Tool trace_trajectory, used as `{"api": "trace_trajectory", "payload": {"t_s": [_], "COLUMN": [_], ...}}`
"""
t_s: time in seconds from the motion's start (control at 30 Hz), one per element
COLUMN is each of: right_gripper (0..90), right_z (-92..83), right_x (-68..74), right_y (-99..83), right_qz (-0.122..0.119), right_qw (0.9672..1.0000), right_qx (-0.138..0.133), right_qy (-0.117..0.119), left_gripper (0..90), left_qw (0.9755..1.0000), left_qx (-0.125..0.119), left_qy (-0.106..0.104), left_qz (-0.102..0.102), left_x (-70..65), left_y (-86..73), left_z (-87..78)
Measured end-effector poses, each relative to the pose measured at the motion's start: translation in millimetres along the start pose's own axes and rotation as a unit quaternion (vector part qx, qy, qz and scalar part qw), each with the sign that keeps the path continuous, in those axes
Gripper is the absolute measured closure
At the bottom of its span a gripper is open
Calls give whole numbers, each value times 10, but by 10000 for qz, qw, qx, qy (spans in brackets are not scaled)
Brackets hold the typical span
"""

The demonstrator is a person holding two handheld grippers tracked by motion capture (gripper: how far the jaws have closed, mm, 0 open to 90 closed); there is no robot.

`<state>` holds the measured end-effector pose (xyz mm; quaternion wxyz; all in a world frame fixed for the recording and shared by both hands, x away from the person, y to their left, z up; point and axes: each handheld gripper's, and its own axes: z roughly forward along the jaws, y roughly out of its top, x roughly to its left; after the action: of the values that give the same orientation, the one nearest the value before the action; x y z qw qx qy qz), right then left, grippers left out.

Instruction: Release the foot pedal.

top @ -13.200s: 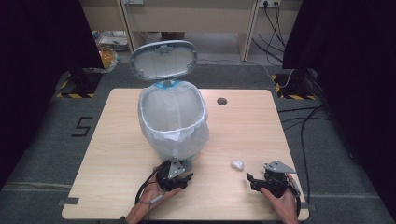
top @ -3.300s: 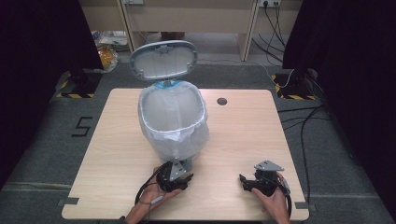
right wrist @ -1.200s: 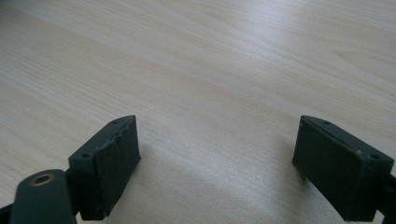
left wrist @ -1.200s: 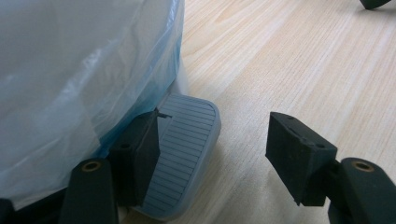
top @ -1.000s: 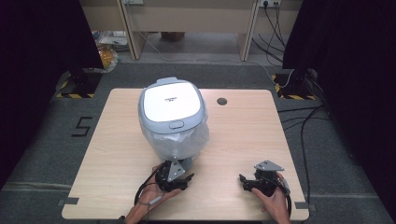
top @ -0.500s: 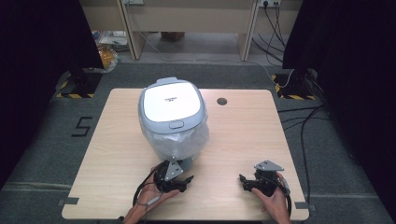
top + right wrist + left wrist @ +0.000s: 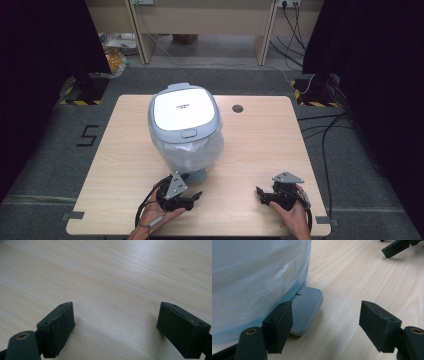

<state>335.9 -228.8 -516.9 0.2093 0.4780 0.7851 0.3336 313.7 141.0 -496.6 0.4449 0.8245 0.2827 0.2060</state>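
A grey pedal bin (image 7: pixel 185 127) with a clear plastic liner stands mid-table, its white lid (image 7: pixel 184 107) down. Its ribbed grey pedal (image 7: pixel 307 307) sticks out at the front, towards the person. My left gripper (image 7: pixel 192 197) lies on the table just in front of the pedal. Its jaws have just been opening, and only bare table (image 7: pixel 342 315) lies between them; the pedal is beside the left-hand jaw. My right gripper (image 7: pixel 261 194) rests on the table near the front right, open with nothing between its fingers (image 7: pixel 60 322).
The wooden table (image 7: pixel 260 145) has a small round cable hole (image 7: pixel 237 108) behind the bin on the right. In the left gripper view the other gripper (image 7: pixel 397 247) shows at the far upper right. Cables (image 7: pixel 320 130) trail on the floor right of the table.
The bin's lid, up in the oldest frames, is down. A small white wad near the right gripper is gone. The left gripper has edged off the pedal with its jaws wider apart.
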Motion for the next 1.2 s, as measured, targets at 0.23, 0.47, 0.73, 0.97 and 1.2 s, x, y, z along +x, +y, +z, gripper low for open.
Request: {"api": "trace_trajectory", "payload": {"t_s": [0.23,0.47,0.73,0.97,1.2], "right_gripper": [145,145,145,144,144], "right_z": [0,-1,0,-1,0], "right_x": [0,0,-1,0,0], "right_y": [0,0,0,0,0], "right_qz": [1,-1,-4,3,1], "right_qw": [10000,10000,10000,10000,10000], "right_qx": [1,4,0,5,3], "right_qy": [0,1,2,0,0], "left_gripper": [233,210,173,157,157], "left_qw": [9997,9990,9975,9957,9936], "left_qx": [-134,-163,-14,98,191], "left_qy": [121,171,287,464,605], "left_qz": [-178,-372,-646,-794,-938], "left_x": [73,144,286,429,484], "left_y": [-35,-135,-331,-447,-579], "left_z": [-116,-220,-328,-458,-565]}}
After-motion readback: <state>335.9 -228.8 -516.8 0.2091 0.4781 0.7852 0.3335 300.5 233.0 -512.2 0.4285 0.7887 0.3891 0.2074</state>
